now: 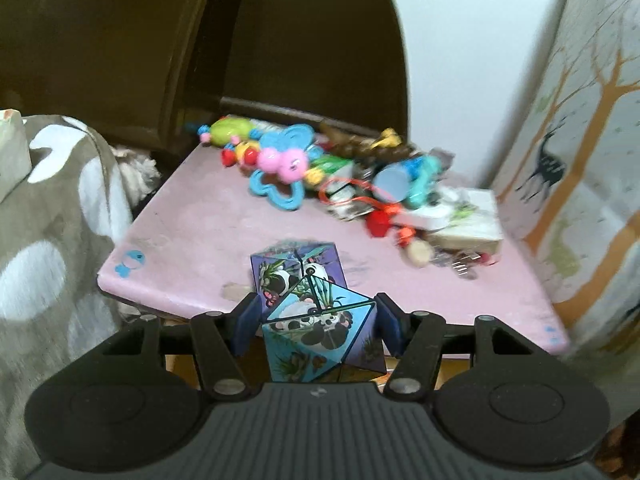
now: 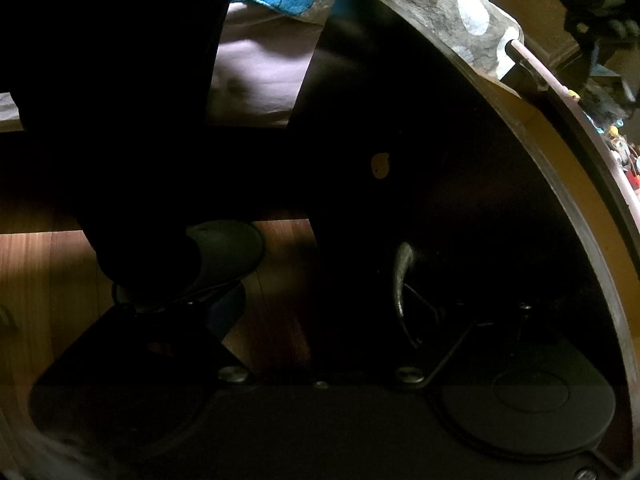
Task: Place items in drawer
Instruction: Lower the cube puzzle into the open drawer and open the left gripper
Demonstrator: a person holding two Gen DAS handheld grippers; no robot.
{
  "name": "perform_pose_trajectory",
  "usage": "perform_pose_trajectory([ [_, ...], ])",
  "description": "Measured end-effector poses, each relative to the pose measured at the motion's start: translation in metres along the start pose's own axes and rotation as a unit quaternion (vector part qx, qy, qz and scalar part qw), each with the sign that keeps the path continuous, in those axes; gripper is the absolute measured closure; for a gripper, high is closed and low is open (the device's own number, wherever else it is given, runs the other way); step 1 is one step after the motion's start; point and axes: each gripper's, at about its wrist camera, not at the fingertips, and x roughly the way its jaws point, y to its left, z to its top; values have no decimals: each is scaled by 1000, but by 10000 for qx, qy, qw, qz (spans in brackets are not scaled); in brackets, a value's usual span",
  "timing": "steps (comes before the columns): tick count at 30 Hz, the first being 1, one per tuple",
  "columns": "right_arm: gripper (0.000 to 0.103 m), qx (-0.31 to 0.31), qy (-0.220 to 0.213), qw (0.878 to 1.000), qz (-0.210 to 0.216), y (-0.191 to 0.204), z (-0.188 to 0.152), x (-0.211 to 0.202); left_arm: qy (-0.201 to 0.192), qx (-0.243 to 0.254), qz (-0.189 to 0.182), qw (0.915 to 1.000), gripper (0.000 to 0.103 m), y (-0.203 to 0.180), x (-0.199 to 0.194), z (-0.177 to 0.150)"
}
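Observation:
In the left wrist view my left gripper is shut on a blue and purple panda puzzle cube, held above the near edge of the pink tabletop. A second panda cube rests on the table just beyond it. A pile of toys lies at the back, with a blue and pink rattle in it. In the right wrist view my right gripper is at a dark drawer front, around its metal handle. The view is too dark to show how its fingers stand.
A grey spotted blanket lies left of the table. A patterned fabric box with a deer stands to the right. A dark wooden headboard is behind. A person's leg and slipper stand on the wooden floor.

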Motion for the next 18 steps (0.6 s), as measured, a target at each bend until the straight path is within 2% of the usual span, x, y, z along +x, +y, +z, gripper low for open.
perform_pose_trajectory([
  [4, 16, -15, 5, 10000, 2, 0, 0, 0, -173, -36, -233, 9996, 43, -13, -21, -1],
  [8, 16, -23, 3, 10000, 2, 0, 0, -1, -74, -52, -464, 9989, 43, -22, -31, -9],
  [13, 16, -39, -13, 10000, 4, 0, -1, -1, 292, 5, -552, 9980, 43, -29, -28, -36],
  [18, 16, -52, -24, 10000, 11, 0, -1, -1, 893, 194, -454, 9948, 43, -26, 3, -65],
])
